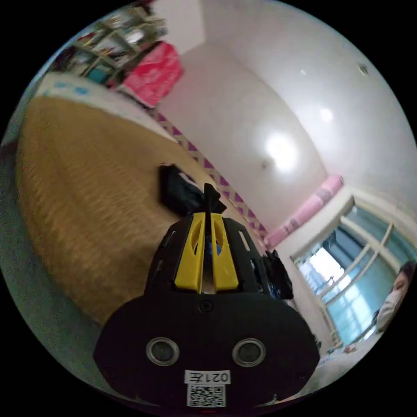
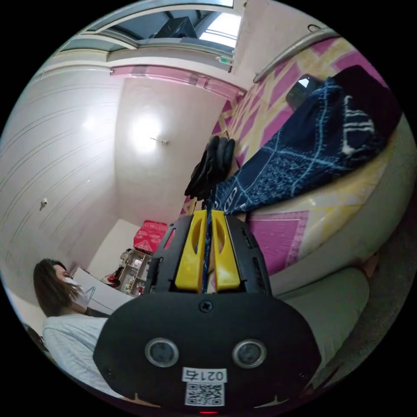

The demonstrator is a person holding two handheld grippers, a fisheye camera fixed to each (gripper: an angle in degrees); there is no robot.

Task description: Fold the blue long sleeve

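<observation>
A: Blue knit with a paler diamond pattern, that's the blue long sleeve [image 2: 299,152] in the right gripper view. It runs as a long band from the right gripper [image 2: 207,215] away toward the upper right of the frame, where it ends in a dark part with white markings. It lies over a pink and yellow patterned bed cover [image 2: 282,236].

B: And the jaws there?

A: The yellow jaws are pressed together on an edge of the blue cloth; a strip of it runs down between them. A black bunch of fabric [image 2: 213,167] stands up just past the tips, touching the blue knit.

B: Anything else in that view?

A: A person [image 2: 65,304] in a light top at the lower left, a red box [image 2: 150,234] and shelves [image 2: 132,269] far behind, and a ceiling lamp [image 2: 145,128].

B: Now the left gripper view.

A: The left gripper [image 1: 207,215] has its yellow jaws close together, with a tuft of black fabric [image 1: 213,200] sticking out at the tips and a spot of blue deeper between them. I cannot tell the garment's direction here. Beyond lies a woven straw-coloured mat [image 1: 87,195] with a dark heap [image 1: 178,189] on it. This view gives the window [image 1: 352,278], which the other has at its top.
</observation>
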